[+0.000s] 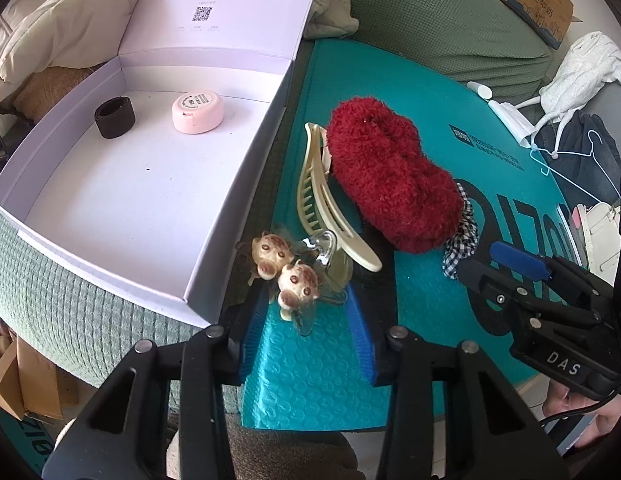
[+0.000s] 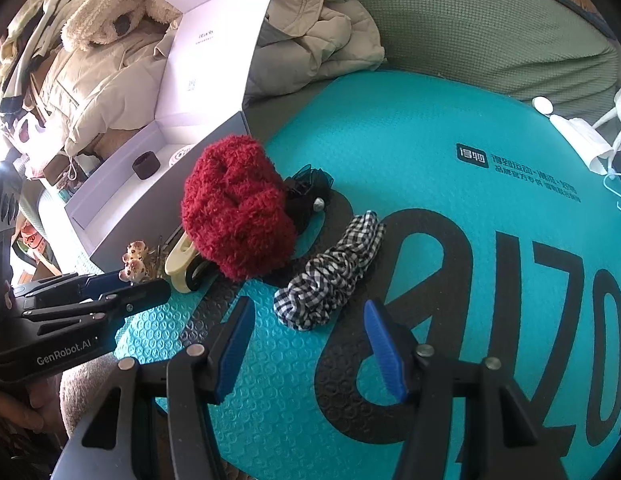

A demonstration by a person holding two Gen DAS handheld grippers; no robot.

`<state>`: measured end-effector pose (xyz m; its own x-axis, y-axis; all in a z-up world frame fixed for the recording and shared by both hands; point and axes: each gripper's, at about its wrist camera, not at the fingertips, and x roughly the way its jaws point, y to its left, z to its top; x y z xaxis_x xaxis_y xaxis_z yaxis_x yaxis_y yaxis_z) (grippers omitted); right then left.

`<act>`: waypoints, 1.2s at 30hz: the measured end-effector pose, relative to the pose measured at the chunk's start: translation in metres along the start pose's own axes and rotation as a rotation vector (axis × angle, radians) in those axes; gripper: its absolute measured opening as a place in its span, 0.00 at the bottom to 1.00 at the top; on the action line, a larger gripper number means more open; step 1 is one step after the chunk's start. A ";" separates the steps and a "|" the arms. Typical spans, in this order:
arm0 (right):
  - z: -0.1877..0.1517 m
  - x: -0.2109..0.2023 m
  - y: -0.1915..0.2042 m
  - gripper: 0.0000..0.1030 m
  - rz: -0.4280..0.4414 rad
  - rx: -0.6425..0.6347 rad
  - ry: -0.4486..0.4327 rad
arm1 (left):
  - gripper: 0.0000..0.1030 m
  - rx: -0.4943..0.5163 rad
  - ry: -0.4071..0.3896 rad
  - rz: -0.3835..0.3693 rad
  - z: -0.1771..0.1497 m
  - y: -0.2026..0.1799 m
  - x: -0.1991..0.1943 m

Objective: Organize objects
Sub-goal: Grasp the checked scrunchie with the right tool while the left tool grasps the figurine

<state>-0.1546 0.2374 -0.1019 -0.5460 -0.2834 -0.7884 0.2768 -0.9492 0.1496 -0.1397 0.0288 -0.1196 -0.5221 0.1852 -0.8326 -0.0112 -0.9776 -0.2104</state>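
Two items already lie in the white box; clips and scrunchies at its three o'clock remain on the teal mailer. The left gripper is spread around the bear clip, and the right gripper gapes empty before the checked scrunchie.

Left hand-held gripper low and level with blue-padded fingers spread apart, right hand-held gripper likewise low with jaws wide, each reaching in from the other's side view, bare skin of the holding hands just visible behind both.
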 end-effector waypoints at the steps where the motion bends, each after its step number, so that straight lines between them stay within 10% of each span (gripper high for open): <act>1: 0.001 0.002 0.000 0.56 -0.005 0.003 0.003 | 0.36 0.002 -0.002 -0.003 0.000 0.000 0.000; 12: 0.002 0.016 -0.003 0.33 -0.003 0.026 0.025 | 0.36 0.043 0.005 -0.027 -0.007 -0.002 -0.006; 36: -0.050 -0.029 -0.001 0.33 -0.037 0.030 0.057 | 0.34 0.099 0.079 -0.100 -0.045 -0.020 -0.016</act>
<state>-0.0994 0.2536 -0.1092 -0.5094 -0.2407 -0.8262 0.2333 -0.9628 0.1366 -0.0928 0.0500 -0.1245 -0.4452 0.2859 -0.8486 -0.1462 -0.9581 -0.2461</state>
